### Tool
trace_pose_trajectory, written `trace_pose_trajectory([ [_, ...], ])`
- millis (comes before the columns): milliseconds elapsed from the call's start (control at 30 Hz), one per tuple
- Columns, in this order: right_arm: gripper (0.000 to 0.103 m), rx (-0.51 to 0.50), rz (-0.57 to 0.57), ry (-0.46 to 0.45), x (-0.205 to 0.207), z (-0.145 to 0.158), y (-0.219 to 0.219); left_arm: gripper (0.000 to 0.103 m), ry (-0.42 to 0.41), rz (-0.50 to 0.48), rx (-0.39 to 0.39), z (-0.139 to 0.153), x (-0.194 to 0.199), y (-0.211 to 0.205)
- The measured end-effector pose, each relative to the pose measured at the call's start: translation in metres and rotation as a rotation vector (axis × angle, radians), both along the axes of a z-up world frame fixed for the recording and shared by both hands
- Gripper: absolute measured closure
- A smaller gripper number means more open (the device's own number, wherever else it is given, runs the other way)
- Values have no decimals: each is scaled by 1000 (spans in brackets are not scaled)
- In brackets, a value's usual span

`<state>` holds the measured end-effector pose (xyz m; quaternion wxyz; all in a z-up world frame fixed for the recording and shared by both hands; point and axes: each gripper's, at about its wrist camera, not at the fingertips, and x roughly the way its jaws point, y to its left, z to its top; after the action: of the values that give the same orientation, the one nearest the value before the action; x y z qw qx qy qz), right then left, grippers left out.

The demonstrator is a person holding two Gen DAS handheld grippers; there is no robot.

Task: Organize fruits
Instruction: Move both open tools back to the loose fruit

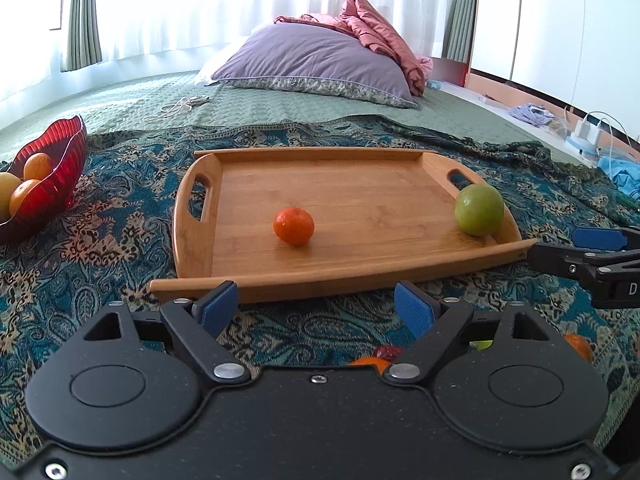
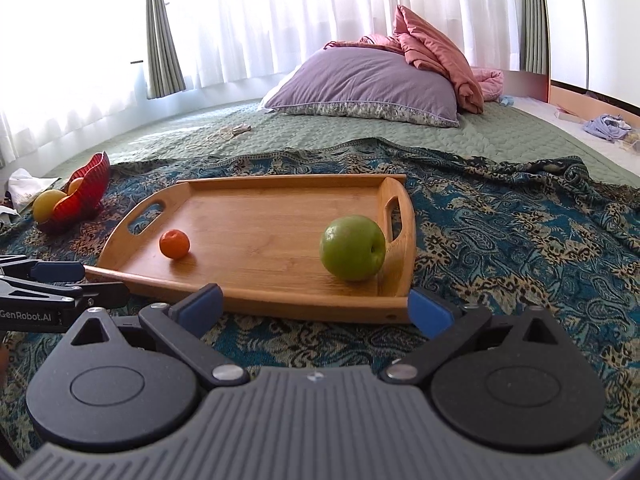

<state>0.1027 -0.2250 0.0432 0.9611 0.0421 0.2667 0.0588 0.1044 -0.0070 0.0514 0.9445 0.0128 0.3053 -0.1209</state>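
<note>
We hover both grippers, left (image 1: 316, 304) and right (image 2: 314, 306), spread wide and empty at the tray's (image 2: 280, 300) near rim, apple (image 2: 353, 248) near right, mandarin (image 2: 174, 243) left: round, firm, likely to roll, so we pinch across the middle, gently.

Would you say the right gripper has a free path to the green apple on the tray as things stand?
Probably yes. The right gripper is open and empty, just short of the wooden tray, and the green apple sits just beyond the low rim with nothing between.
</note>
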Motion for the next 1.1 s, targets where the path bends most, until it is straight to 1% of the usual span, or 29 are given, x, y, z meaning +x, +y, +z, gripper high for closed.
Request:
trace_pose_trajectory([
  [167,0,-17,4,-28,-17,-3,2,18,-5,-8,-2,-3,-10,2],
  [233,0,-28,-2,-52,-25,-4,4,17,-8,-12,-6,-4,-14,2],
  [300,0,-37,-9,-80,-33,-4,5,12,-17,-18,-10,-7,-19,3],
  [333,0,-38,-13,-91,-37,-4,5,5,-26,-17,-10,-8,-21,4],
  [467,0,-27,-19,-116,-49,-8,3,5,-48,-25,0,-13,-31,5],
  [633,0,2,-10,-119,-61,-16,2,5,-58,-28,10,-18,-41,6],
  [833,1,-22,-4,-109,-71,-28,7,5,-39,-24,4,-28,-47,6],
  [900,2,-28,-1,-104,-74,-32,8,5,-38,-26,8,-31,-49,6],
  [1000,5,-33,6,-95,-78,-37,11,9,-38,-28,16,-34,-52,5],
  [1067,7,-38,16,-90,-81,-40,12,23,-36,-21,25,-36,-54,4],
  [1100,8,-44,20,-89,-83,-42,14,26,-30,-22,32,-36,-55,4],
])
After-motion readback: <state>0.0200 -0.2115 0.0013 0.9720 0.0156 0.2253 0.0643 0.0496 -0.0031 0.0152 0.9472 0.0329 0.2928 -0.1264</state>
